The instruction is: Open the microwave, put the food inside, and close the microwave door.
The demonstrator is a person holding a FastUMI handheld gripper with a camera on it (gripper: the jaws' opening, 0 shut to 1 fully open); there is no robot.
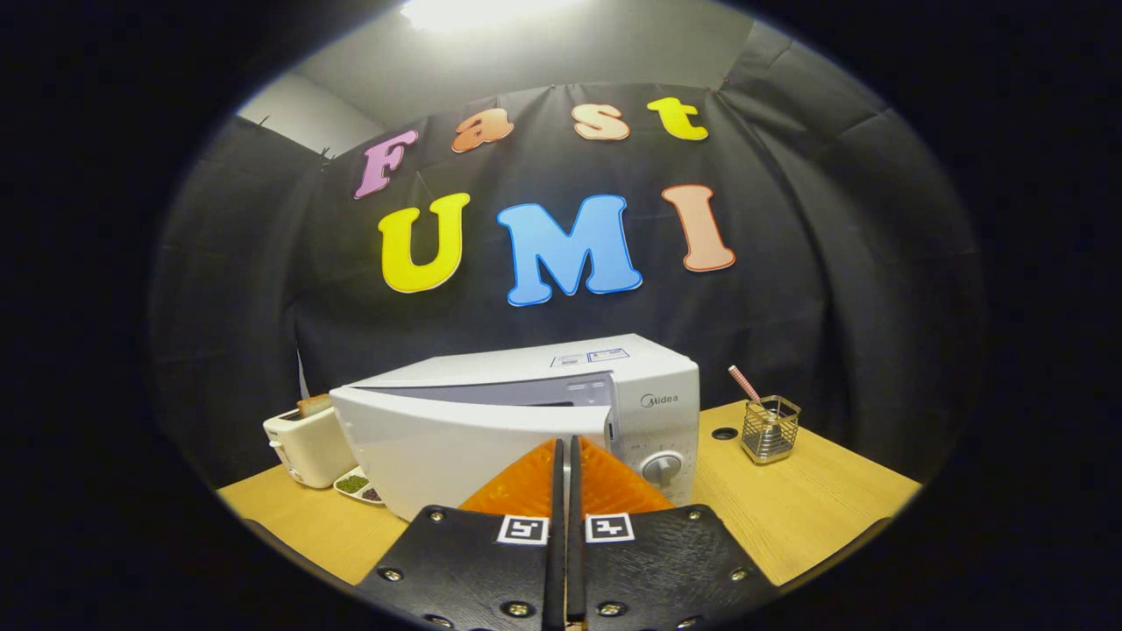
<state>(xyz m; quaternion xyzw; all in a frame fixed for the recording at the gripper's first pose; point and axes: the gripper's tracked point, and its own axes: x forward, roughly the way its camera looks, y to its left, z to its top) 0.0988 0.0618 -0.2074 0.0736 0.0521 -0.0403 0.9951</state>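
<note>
A white microwave (pixel 644 386) stands on the wooden table (pixel 806 508), its control knob (pixel 662 467) on the right front. Its white door (pixel 447 443) is swung partly outward from a hinge on the left, leaving a narrow gap along the top. My gripper (pixel 566 449) is shut with nothing between its fingers; the tips sit close in front of the door's right end, near the knob. Whether they touch the door I cannot tell. The cavity is hidden behind the door. A small dish of food (pixel 358 485) lies left of the microwave.
A cream toaster (pixel 307 445) with bread in its slot stands at the far left, behind the dish. Right of the microwave are a wire mesh holder (pixel 770 429) with a striped straw and a round hole in the tabletop (pixel 724 433).
</note>
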